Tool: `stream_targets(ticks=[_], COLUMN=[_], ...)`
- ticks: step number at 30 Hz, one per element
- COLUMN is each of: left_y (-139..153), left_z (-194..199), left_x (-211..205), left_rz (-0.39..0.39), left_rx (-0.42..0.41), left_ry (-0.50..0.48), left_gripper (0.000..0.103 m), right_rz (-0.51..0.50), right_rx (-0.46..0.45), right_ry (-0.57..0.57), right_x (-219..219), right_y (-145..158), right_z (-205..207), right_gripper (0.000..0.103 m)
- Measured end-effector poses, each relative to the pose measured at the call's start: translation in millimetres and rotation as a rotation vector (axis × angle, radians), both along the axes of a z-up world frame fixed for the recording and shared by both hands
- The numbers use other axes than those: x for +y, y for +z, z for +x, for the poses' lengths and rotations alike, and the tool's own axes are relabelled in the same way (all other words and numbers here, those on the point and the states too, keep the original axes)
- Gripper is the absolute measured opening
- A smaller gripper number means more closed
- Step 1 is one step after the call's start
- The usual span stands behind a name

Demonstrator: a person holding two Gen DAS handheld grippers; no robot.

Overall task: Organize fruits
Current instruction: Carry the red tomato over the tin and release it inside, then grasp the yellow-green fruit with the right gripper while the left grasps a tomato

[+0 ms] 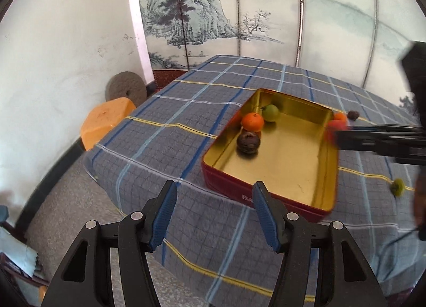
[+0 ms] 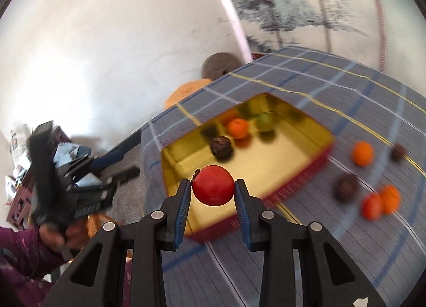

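While my right gripper [image 2: 213,187] clamps a red fruit [image 2: 213,185] between its blue pads [image 2: 183,208], my left gripper [image 1: 214,216] hangs with its jaws spread wide and nothing between them. I see the red fruit held above the near part of the tin [image 2: 173,156], a red-walled rectangular box with a gold inside. From my left wrist camera, that same tin [image 1: 266,199] sits just ahead of the spread fingers, and my right gripper [image 1: 336,135] reaches in over its far right rim with the red fruit [image 1: 331,128], blurred.

Inside the tin lie an orange fruit [image 1: 252,121], a green fruit [image 1: 271,113] and a dark brown fruit [image 1: 248,142], grouped near the far left corner. Outside it, on the plaid tablecloth [image 1: 165,144], I count two orange fruits [image 2: 362,153] [image 2: 390,198], a reddish one [image 2: 372,207] touching the second, and two dark ones [image 2: 345,188] [image 2: 398,153]. A small green fruit [image 1: 397,187] lies well apart to the right. Beyond the table edge stand an orange stool [image 1: 106,121] and a round stone [image 1: 125,89].
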State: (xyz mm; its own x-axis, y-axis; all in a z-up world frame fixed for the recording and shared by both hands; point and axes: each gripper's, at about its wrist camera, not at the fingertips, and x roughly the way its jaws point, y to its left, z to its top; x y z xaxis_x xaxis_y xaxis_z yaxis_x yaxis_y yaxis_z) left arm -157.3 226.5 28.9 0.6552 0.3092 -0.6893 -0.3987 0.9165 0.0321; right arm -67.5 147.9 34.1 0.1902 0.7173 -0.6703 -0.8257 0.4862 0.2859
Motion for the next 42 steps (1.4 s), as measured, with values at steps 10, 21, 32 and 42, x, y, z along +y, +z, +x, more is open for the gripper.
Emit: stream_targets(ticks=[10,21,32,42], left_y=[-4,-10,-3,-2], left_z=[-13,-16,-1,19], left_x=[2,-6,-60,-116], left_rz=[-0.045,-0.068,-0.065,-0.057], left_rx=[0.014,0.021,0.008,0.069], left_ry=[-0.022,-0.064,-0.256,-0.37], left_gripper=[0.06,0.061,0.061,0.061], right_rz=[-0.106,0.147,-0.101,-0.182], right_rx=[0.058,0.085,-0.14,-0.144], right_ry=[0.037,-0.069,-0.394,-0.422], right_x=[83,37,-181,-211], right_y=[-37,-4,-23,-55], right_z=[12,22,-29,-23], right_gripper=[0.032,0.064,0.066,0.067])
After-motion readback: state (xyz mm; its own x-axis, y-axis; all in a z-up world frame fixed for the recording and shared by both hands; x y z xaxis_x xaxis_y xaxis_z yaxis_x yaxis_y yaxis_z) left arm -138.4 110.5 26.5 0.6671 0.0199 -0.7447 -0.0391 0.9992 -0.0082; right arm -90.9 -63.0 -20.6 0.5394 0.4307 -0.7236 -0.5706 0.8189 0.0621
